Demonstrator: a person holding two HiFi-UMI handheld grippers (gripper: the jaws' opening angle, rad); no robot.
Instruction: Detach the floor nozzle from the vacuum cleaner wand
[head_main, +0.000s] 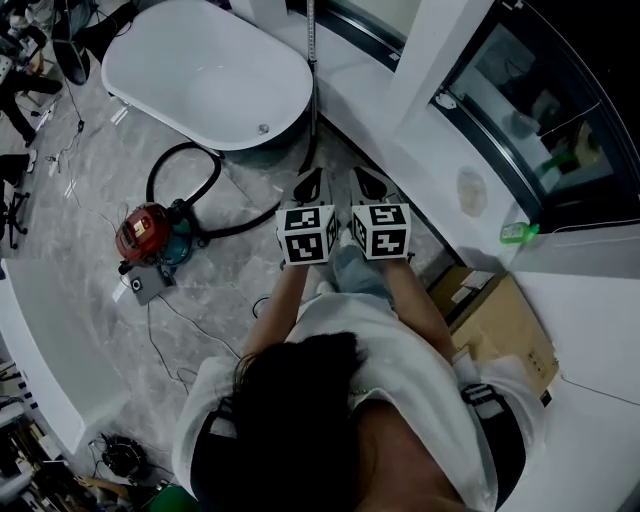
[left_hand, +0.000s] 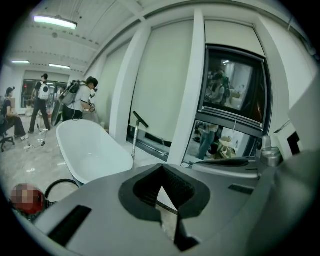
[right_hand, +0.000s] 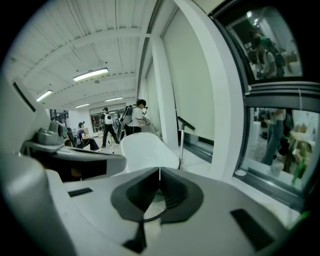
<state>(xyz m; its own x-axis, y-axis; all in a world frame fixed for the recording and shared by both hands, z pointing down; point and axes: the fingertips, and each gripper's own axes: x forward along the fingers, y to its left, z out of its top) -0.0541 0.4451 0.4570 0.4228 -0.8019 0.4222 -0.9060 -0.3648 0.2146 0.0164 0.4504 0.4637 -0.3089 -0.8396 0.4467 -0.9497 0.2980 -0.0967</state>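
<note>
**Both tongs shut, nothing held**

My left gripper (left_hand: 161, 167) and right gripper (right_hand: 159, 170) are closed and empty, side by side just off the near end of the white bathtub (head_main: 200, 70). The wand (head_main: 312, 70) stands upright beside that end. The red vacuum cleaner (head_main: 145, 235) sits near the tub's side. I cannot make out the nozzle.

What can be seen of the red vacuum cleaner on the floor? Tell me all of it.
The vacuum cleaner is a small canister with a round red top, plastic by its look, over a teal lower body. It sits on the grey marbled floor, in front of the white bathtub and apart from it. A black hose loops out of it and curves toward the tub's foot. A thin cable trails from it across the floor. Finer details are too small to tell.
</note>
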